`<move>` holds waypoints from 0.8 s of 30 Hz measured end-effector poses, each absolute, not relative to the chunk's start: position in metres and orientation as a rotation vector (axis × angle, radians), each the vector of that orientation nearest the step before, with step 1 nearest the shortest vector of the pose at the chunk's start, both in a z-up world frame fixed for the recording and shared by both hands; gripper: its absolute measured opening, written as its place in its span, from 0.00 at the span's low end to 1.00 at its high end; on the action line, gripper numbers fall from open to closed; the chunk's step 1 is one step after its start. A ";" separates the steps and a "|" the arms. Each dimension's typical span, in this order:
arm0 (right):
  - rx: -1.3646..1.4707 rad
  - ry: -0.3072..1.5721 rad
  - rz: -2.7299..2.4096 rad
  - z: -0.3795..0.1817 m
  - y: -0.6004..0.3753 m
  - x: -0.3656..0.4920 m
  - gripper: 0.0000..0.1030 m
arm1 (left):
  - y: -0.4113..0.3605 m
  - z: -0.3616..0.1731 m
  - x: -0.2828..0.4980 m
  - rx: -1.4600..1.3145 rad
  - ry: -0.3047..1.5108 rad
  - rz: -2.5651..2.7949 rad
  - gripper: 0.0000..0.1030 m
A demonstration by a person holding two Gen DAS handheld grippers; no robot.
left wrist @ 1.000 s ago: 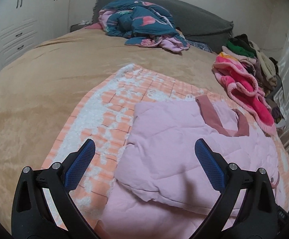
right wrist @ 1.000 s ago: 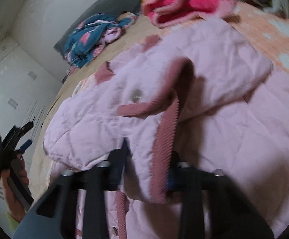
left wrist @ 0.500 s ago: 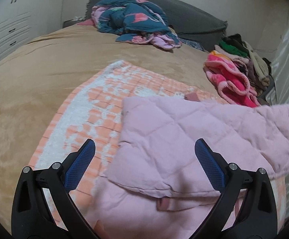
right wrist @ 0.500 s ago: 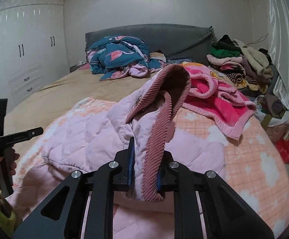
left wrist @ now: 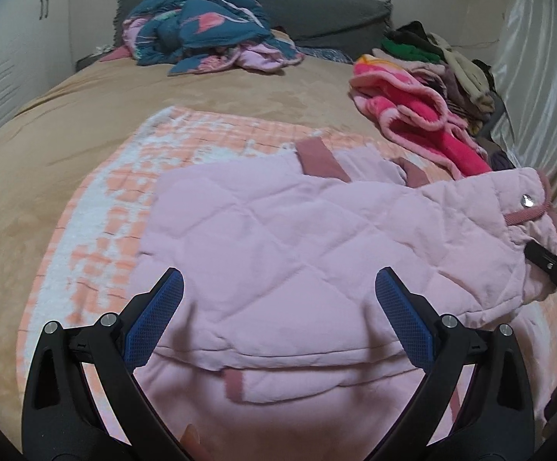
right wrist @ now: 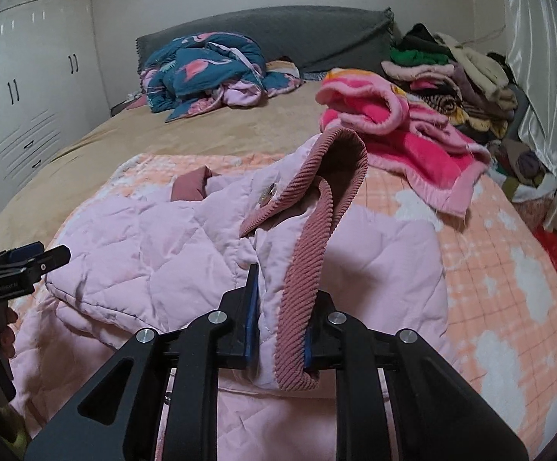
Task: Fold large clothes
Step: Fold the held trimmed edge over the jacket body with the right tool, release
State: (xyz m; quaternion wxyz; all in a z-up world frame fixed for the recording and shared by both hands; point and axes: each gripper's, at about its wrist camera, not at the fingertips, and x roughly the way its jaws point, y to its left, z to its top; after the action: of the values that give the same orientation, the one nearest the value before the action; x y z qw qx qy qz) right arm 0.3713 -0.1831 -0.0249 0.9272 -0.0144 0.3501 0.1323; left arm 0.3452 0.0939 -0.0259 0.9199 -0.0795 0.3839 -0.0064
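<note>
Pink jacket [right wrist: 155, 253] held by its ribbed edge on the bed [left wrist: 48, 161].

The right gripper [right wrist: 280, 330] is clenched on the jacket's ribbed trim [right wrist: 305, 265], and this part is lifted above the rest. The left gripper [left wrist: 278, 315] is spread wide, nothing is held, and the jacket body is seen between its fingers [left wrist: 155, 315]. The jacket is laid on an orange checked blanket [right wrist: 508, 299]. Farther, a bright pink robe [right wrist: 401, 130] and a blue quilt [left wrist: 201, 27] are seen.

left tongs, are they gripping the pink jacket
No, the left tongs stand wide open above the pink jacket, blue pads clear of the fabric.
</note>
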 end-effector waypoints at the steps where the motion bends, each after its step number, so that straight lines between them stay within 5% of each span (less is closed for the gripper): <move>1: -0.028 0.721 0.266 -0.027 -0.183 0.372 0.19 | 0.091 -0.028 0.346 -0.162 0.796 -0.023 0.91; 7: -0.014 0.763 0.234 -0.039 -0.188 0.374 0.28 | 0.078 -0.043 0.352 -0.145 0.837 -0.045 0.81; 16: -0.019 0.727 0.188 -0.032 -0.194 0.364 0.55 | 0.085 -0.063 0.359 -0.179 0.898 -0.025 0.80; 24: -0.120 0.693 0.255 -0.017 -0.165 0.366 0.56 | 0.091 -0.075 0.361 -0.207 0.912 -0.005 0.80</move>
State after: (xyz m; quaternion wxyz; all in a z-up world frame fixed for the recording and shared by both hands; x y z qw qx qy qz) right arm 0.3665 -0.1648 -0.0169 0.9309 -0.0585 0.3385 0.1246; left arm 0.3611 0.0913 -0.0752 0.8926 -0.0997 0.4397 -0.0023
